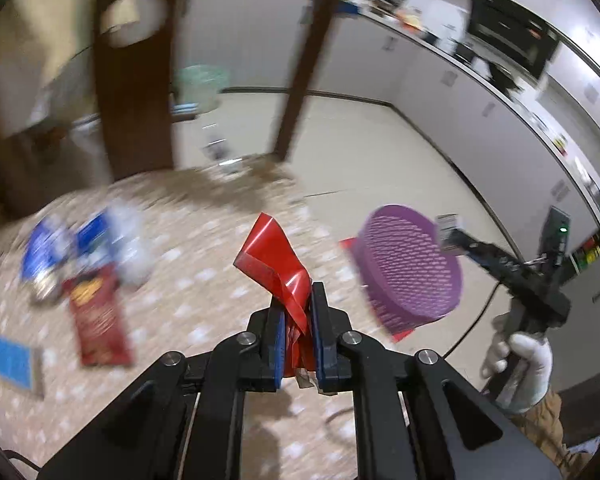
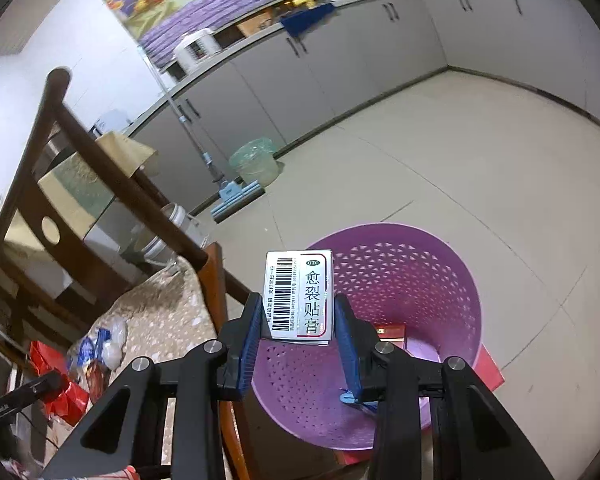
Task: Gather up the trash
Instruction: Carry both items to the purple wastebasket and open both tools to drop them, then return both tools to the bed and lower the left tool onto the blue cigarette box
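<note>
My left gripper (image 1: 297, 304) is shut on a crumpled red wrapper (image 1: 274, 260) above the patterned table (image 1: 188, 280). My right gripper (image 2: 298, 316) is shut on a small white medicine box (image 2: 300, 294) with a barcode, held over the open purple perforated bin (image 2: 428, 288). A red box (image 2: 392, 334) lies in the bin's bottom. In the left wrist view the purple bin (image 1: 410, 270) stands off the table's right side, with the right gripper (image 1: 456, 238) and its box at its rim. More trash lies on the table: a red snack bag (image 1: 98, 316), blue-and-white wrappers (image 1: 60, 248), a blue packet (image 1: 14, 362).
A dark wooden chair (image 2: 80, 160) stands at the table's far side. A green-lined bucket (image 2: 254, 160) and a mop (image 2: 236, 196) sit by the white cabinets (image 2: 340, 64). The tiled floor (image 2: 480, 160) stretches to the right. A red mat (image 2: 490, 364) lies under the purple bin.
</note>
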The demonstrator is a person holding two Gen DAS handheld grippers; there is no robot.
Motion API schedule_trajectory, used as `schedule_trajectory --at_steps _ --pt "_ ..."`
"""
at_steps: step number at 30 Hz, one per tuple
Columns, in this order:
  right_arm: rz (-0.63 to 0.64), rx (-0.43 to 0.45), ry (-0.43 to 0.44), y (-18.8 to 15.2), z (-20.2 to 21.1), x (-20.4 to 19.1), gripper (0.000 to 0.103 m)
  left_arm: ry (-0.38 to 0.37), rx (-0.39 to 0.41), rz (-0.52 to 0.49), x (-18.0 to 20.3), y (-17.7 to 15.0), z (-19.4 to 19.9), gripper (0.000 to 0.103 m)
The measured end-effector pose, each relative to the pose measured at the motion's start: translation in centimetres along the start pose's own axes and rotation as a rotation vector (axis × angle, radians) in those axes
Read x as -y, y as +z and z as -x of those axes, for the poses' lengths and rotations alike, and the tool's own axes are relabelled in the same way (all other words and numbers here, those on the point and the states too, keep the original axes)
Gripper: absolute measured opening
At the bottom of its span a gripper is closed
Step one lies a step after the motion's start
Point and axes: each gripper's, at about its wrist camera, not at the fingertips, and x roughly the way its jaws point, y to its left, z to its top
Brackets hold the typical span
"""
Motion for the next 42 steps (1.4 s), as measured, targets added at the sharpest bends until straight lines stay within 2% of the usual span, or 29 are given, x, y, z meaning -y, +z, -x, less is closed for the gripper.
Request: schedule_trajectory --at_steps 8,13,14,15,17,19,21,25,28,33,35,40,42 --pt "-0.1 0.003 -0.021 0.5 -0.1 2.7 0.038 -0.116 -0.057 -0.115 8.4 4.6 -6.5 0.011" --pt "-0.136 -0.017 -0.038 0.7 -0.5 3.9 0.04 -0.156 -0.083 -0.167 11.9 6.2 -9.7 0.013" --pt "-0.137 -0.021 -0.046 0.7 -0.6 4.1 0.041 -0.158 -0.088 -0.178 12.4 6.4 -10.3 0.021" --pt "-0.137 -0.024 -0.056 0.8 -0.7 4.3 0.043 -0.156 -0.094 -0.189 12.9 6.6 -10.8 0.036" --pt "-0.134 -0.023 -0.074 0.9 -0.7 4.5 0.05 -0.137 -0.082 -0.202 13.3 6.5 -11.1 0.056" --pt "-0.134 -0.016 -0.083 0.9 -0.5 4.6 0.054 -0.108 -0.059 -0.217 13.3 6.1 -10.8 0.063" --pt "-0.139 -0.007 -0.081 0.9 -0.3 4.6 0.056 -0.082 -0.052 -0.221 12.9 5.5 -10.3 0.07" --pt "-0.121 0.001 -0.069 1.0 -0.5 3.6 0.056 -0.021 -0.018 -0.221 11.5 4.4 -8.6 0.078" --pt "-0.06 0.032 -0.062 1.0 -0.5 1.6 0.057 0.022 0.0 -0.196 9.7 3.2 -6.9 0.079" --pt "0.077 0.151 -0.049 0.1 0.2 -2.8 0.072 0.091 0.005 -0.115 5.6 1.3 -3.9 0.079" --pt "0.115 0.175 -0.035 -0.3 0.1 -4.4 0.075 0.11 0.009 -0.068 3.5 0.5 -2.6 0.079" --pt "0.165 0.097 0.069 -1.4 -2.0 -8.6 0.075 0.209 0.017 0.069 -3.9 -2.0 0.9 0.079" --pt "0.194 0.047 0.1 -2.1 -2.9 -10.5 0.075 0.276 0.025 0.134 -7.6 -3.2 2.6 0.079"
